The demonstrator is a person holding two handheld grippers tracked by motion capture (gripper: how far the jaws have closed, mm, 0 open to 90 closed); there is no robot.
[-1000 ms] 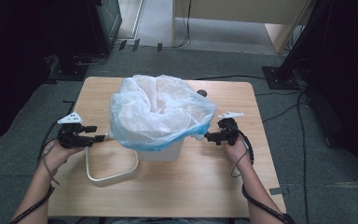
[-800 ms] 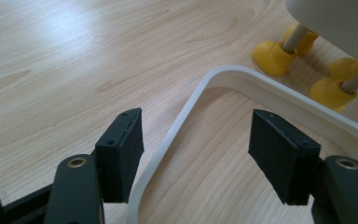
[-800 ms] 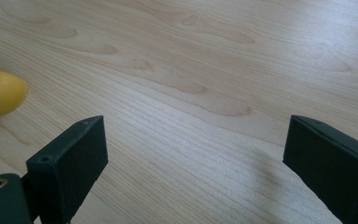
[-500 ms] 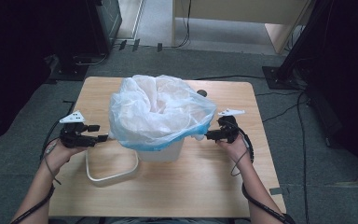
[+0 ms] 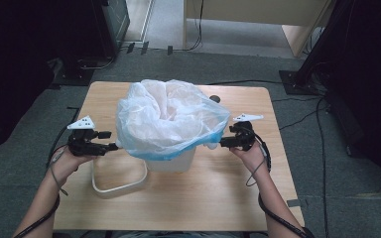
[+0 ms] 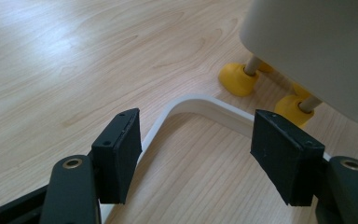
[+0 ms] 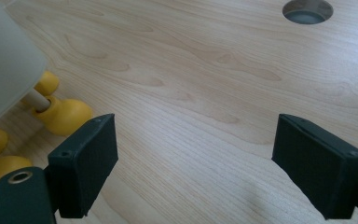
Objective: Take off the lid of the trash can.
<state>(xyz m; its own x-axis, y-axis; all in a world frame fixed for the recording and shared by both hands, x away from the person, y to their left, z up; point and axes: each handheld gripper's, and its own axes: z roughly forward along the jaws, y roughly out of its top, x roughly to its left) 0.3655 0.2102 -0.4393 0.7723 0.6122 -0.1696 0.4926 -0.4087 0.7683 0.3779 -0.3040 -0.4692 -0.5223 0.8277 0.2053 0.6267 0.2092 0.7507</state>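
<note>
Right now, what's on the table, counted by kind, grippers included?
Grippers: 2, left gripper and right gripper
White bin on yellow feet: 1
Plastic bag over the bin: 1
White ring frame lying flat: 1
Total: 5

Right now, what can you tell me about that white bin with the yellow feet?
The white bin stands upright mid-table, on little yellow feet with pale pegs. It looks like smooth plastic. A thin, crinkly bag, clear with a blue tinge, puffs out of its top and hangs over its rim. A white ring lies on the wood beside it.
</note>
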